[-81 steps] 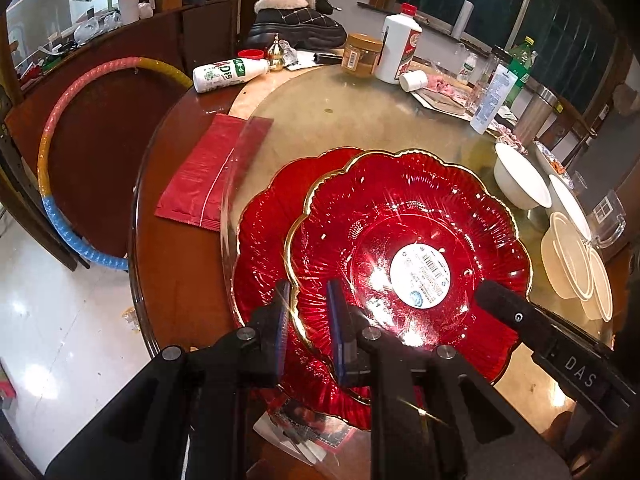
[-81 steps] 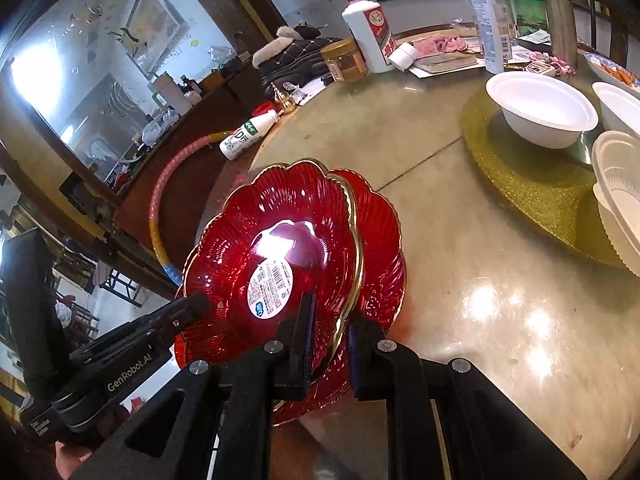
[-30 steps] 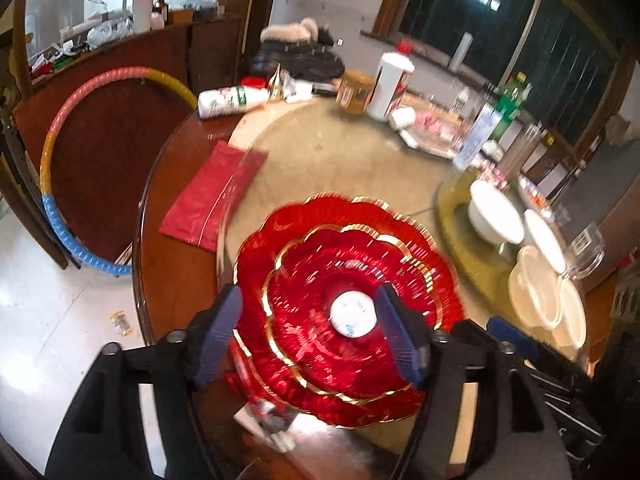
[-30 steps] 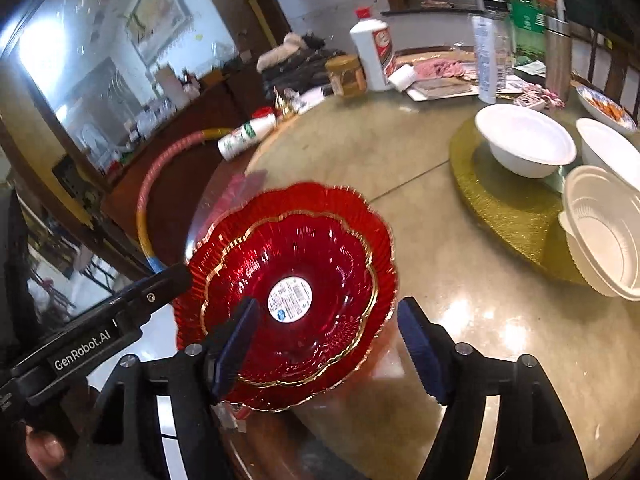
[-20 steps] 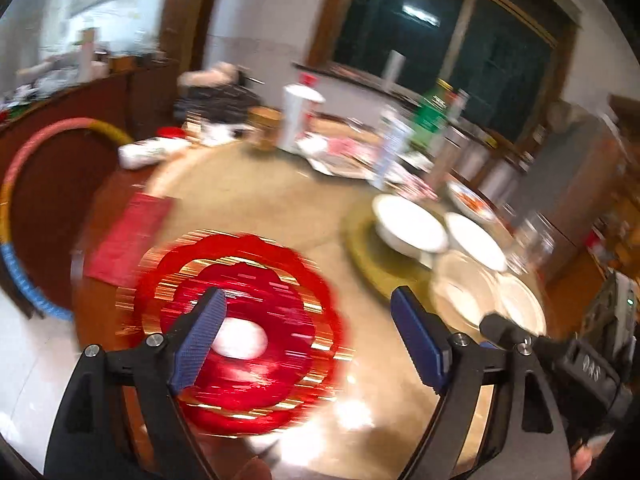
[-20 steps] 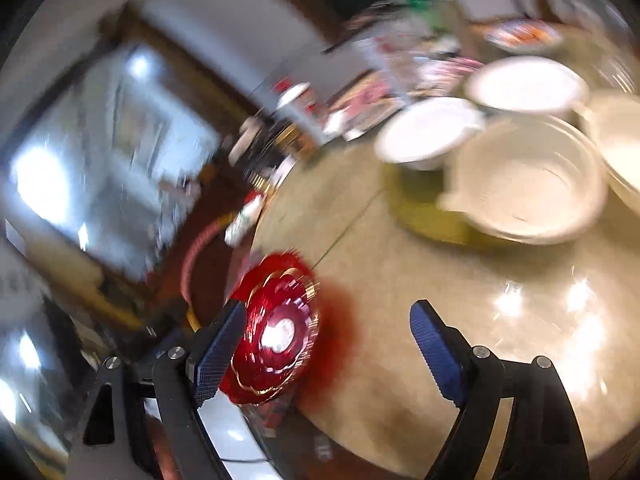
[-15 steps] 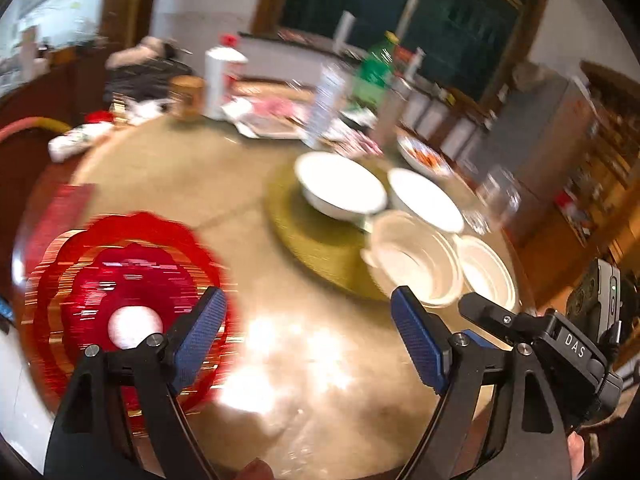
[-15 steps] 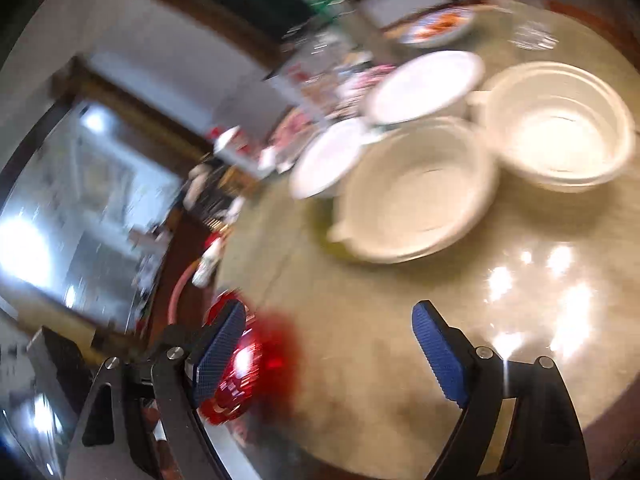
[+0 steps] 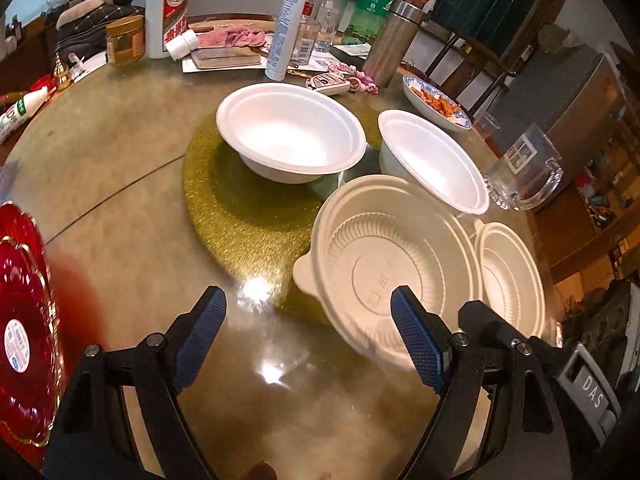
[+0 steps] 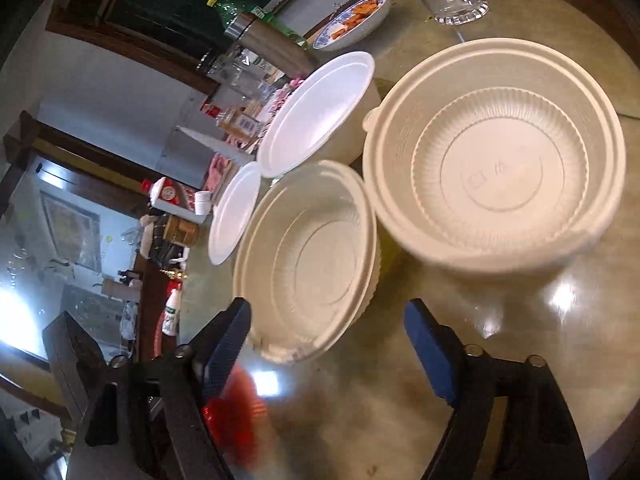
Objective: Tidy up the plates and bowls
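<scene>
Two stacked red plates (image 9: 24, 320) lie at the table's left edge. Two white foam bowls (image 9: 290, 132) (image 9: 432, 160) stand further back. Two cream plastic bowls sit near: a large one (image 9: 388, 264) (image 10: 308, 264) and another (image 9: 510, 276) (image 10: 496, 160) to its right. My left gripper (image 9: 308, 340) is open and empty, just short of the large cream bowl. My right gripper (image 10: 332, 344) is open and empty, in front of the two cream bowls. The right gripper's body (image 9: 580, 380) shows at the lower right of the left wrist view.
A gold glitter mat (image 9: 240, 208) lies under the bowls. Bottles, a jar and a steel flask (image 9: 392, 40) crowd the far side. A blue dish of food (image 9: 436, 100) and a glass mug (image 9: 524, 176) stand at the right.
Both grippers opened and let go of the red plates, which now lie stacked. Both then swung right toward the white and cream bowls.
</scene>
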`<state>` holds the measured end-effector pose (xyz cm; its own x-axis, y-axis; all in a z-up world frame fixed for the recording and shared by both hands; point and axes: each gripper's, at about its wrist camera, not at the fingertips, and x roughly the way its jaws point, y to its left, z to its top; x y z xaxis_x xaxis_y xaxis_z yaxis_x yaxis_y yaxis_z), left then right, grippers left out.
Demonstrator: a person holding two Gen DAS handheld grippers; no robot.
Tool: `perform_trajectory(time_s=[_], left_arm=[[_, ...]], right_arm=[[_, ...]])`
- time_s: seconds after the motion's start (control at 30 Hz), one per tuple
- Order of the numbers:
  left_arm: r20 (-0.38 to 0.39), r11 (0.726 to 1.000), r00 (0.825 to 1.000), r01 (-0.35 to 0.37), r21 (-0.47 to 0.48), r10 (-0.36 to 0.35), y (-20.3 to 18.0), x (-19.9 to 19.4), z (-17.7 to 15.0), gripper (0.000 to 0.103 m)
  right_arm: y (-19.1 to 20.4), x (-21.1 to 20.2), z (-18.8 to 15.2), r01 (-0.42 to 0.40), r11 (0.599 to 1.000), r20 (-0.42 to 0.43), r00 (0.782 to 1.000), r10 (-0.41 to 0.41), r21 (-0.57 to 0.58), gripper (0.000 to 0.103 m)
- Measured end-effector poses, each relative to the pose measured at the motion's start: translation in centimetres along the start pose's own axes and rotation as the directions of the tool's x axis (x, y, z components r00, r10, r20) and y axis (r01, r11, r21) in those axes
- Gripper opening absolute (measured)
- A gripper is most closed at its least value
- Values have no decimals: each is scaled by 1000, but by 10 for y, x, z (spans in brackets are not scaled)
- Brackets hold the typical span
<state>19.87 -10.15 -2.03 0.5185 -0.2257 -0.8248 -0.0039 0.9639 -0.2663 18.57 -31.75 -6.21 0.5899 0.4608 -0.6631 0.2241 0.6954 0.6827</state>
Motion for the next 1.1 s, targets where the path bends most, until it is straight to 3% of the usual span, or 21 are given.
perform_trajectory(time_s=[0.2, 0.23, 0.27, 0.3, 0.33, 0.37, 0.7, 1.1], left_arm=[[4, 1000, 1000, -28, -13, 28, 0, 15, -1, 85], [2, 999, 999, -35, -10, 35, -1, 17, -2, 81], [2, 999, 999, -49, 0, 49, -1, 19, -2, 53], [-2, 996, 997, -79, 34, 79, -3, 20, -5, 37], [-7, 994, 996, -88, 59, 89, -5, 20, -7, 27], [-3, 992, 995, -104, 68, 104, -5, 19, -9, 27], [76, 990, 990, -124, 60, 119, 24, -27, -39, 28], [103, 988, 986, -140, 71, 133, 42, -52, -63, 28]], right_arm=[[3, 10, 2, 46, 999, 5, 999, -46, -24, 45], [3, 12, 1, 51, 998, 1, 999, -51, -28, 33], [3, 12, 0, 57, 998, -2, 998, -57, -33, 22], [5, 11, -3, 47, 998, 2, 999, -47, -46, 19], [10, 9, -6, 42, 997, 7, 999, -42, -68, 17], [14, 5, -9, 64, 994, 15, 998, -63, -90, 11], [41, -13, -52, 31, 983, 28, 999, -26, -182, 11], [54, -25, -96, 57, 968, 51, 998, -46, -245, 12]])
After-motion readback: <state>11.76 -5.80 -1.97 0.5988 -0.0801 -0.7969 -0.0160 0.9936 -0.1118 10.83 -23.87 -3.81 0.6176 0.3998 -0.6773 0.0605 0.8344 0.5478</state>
